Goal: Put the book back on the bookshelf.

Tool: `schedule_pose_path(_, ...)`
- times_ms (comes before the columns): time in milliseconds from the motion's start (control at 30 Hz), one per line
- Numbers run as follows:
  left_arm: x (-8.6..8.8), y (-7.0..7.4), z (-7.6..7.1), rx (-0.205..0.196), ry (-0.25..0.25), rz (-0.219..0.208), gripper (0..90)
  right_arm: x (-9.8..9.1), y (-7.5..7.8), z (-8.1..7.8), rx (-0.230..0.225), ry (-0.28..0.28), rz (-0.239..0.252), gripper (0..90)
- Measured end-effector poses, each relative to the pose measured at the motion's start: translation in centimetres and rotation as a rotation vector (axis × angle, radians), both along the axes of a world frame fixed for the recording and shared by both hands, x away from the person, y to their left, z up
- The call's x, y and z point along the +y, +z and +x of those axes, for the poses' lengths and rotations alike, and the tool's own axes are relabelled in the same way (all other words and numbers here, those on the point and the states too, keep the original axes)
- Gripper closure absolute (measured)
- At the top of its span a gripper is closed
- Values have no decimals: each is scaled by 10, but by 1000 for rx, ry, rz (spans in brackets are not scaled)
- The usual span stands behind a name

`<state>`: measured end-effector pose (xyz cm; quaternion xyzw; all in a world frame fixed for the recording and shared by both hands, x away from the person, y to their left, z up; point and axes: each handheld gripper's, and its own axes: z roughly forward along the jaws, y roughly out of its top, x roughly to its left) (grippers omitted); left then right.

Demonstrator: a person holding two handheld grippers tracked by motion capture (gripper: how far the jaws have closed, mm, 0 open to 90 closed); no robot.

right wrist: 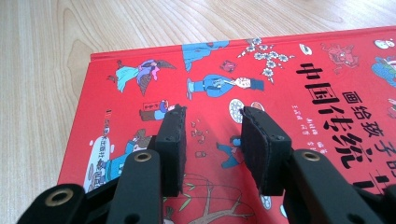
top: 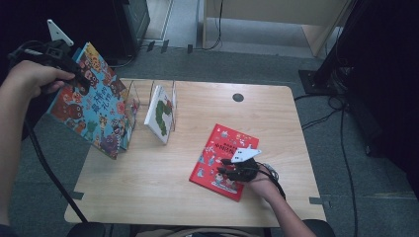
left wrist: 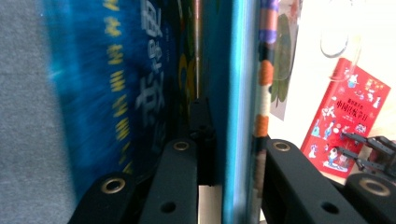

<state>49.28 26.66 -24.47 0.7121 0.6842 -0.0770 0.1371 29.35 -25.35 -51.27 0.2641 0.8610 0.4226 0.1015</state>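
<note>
A blue picture book (top: 94, 106) with cartoon monsters hangs tilted over the table's left edge, and my left gripper (top: 74, 74) is shut on its upper corner. In the left gripper view the book's edge (left wrist: 233, 93) runs upright between the black jaws, which are clamped on it. A red picture book (top: 217, 153) lies flat on the table at the right. My right gripper (top: 225, 168) rests over its near corner. In the right gripper view the jaws (right wrist: 212, 126) stand apart just above the red cover (right wrist: 280, 70), with nothing between them.
A clear acrylic book rack (top: 136, 101) stands at the table's back left, beside the blue book. A white book with a green caterpillar (top: 160, 113) leans in it. The wooden table (top: 148, 187) has bare room at the front left. Cables cross the floor on the right.
</note>
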Motion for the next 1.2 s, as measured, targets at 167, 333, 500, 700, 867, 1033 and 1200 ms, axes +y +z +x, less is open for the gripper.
schedule_pose_path(167, -8, -17, 7, 22, 2, 4, 813, 0, 0, 0, 2, 0, 2, 610)
schedule_pose_path(333, -5, -21, 7, 16, 18, -3, 811, 0, 0, 0, 5, 2, 5, 599)
schedule_pose_path(500, -6, -21, 5, 14, 22, 9, 796, 0, 0, 0, 13, 0, 11, 592)
schedule_pose_path(700, -7, -18, 6, 12, 14, 23, 788, -1, 0, 1, 16, -3, 13, 591)
schedule_pose_path(867, -7, -16, 5, 14, 16, 21, 773, -1, 0, 1, 16, -2, 14, 591)
schedule_pose_path(1033, -8, -10, 5, 20, 9, 23, 725, -1, 0, 1, 20, -3, 20, 588)
schedule_pose_path(1200, -5, -2, 2, 1, 14, 26, 704, -2, -1, 2, 36, -6, 34, 587)
